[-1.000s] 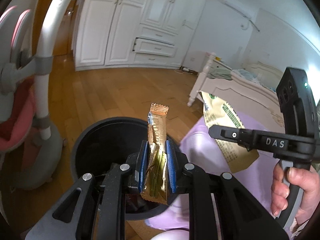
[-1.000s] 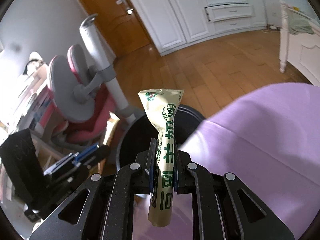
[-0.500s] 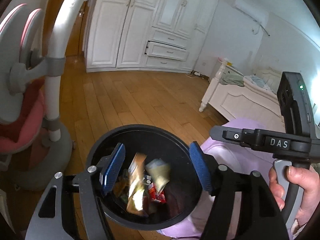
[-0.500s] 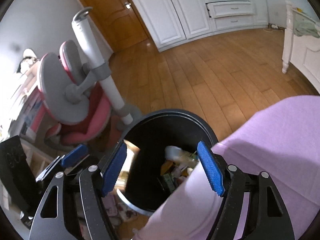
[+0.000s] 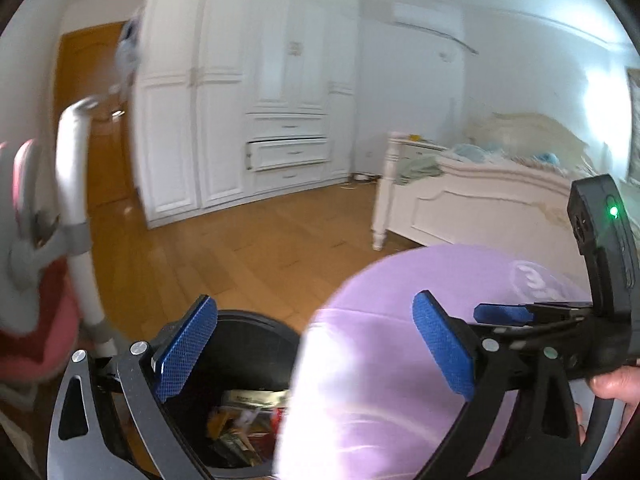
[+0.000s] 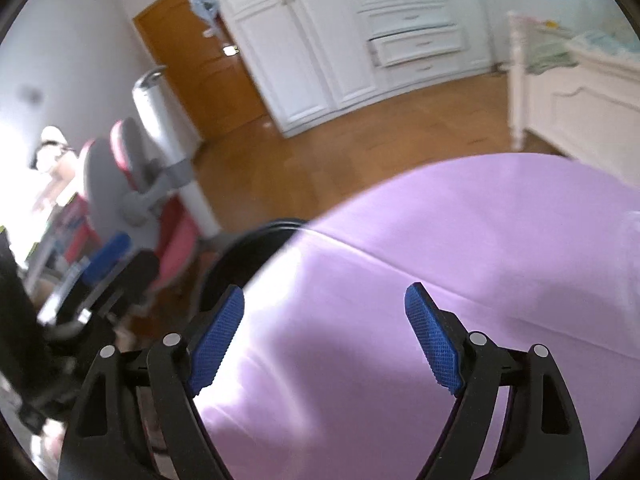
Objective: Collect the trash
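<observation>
A black round trash bin point(image 5: 256, 328) stands on the wooden floor beside the purple-covered table point(image 5: 400, 360). Several wrappers point(image 5: 244, 416) lie inside it. My left gripper point(image 5: 316, 346) is open and empty, partly above the bin and the table's edge. My right gripper point(image 6: 324, 336) is open and empty above the purple cloth point(image 6: 440, 248), with the bin's rim point(image 6: 256, 240) ahead to its left. The right gripper also shows at the right of the left wrist view point(image 5: 520, 314).
A pink and grey chair point(image 6: 152, 200) stands left of the bin. White wardrobes point(image 5: 248, 120) line the far wall, next to an orange door point(image 6: 200, 64). A white bed point(image 5: 480, 192) is at the right. The wooden floor point(image 5: 248, 248) lies between them.
Both grippers have lifted and tilted up away from the bin, moving right over the purple table. A second ago each held a wrapper; both wrappers now lie in the bin.
</observation>
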The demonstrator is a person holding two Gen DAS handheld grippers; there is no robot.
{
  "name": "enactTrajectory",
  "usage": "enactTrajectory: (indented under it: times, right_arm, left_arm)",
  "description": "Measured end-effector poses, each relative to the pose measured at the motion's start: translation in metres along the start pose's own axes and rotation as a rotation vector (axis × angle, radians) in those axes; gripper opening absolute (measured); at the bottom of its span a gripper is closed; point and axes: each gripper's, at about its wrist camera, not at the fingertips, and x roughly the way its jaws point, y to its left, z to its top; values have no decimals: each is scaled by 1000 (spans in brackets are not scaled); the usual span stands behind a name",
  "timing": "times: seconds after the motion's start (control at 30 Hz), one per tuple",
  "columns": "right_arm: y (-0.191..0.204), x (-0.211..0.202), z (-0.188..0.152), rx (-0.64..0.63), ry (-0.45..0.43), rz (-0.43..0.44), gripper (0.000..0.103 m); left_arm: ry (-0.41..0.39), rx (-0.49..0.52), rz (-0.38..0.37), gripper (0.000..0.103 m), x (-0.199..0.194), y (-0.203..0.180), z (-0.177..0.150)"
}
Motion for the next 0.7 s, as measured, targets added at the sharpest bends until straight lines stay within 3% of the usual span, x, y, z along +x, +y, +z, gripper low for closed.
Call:
enactTrajectory:
  times: [0.1, 0.13, 0.2, 0.33, 0.5, 0.7]
  right_arm:
    - [-26, -27, -16, 13, -40, -87, 83]
    - [-35, -40, -23, 21, -70, -134, 92]
    - [-54, -62, -34, 37, -140, -197, 98]
    - [-89, -106, -55, 74, -301, -383, 98]
    - [-118, -134, -77, 130, -425, -525, 98]
    - [-129, -152, -97, 150, -555, -571, 98]
  left_arm:
    - [-4, 25, -79, 97, -2, -31, 1]
    - [-6, 28, -102, 97, -2, -40, 1]
    - [-2, 28, -146, 97, -1, -60, 0]
    - [5, 48, -224, 97, 3, -94, -4]
    - [-21, 101, -236, 97, 4, -122, -12]
    - [19, 122, -197, 98, 16, -132, -17]
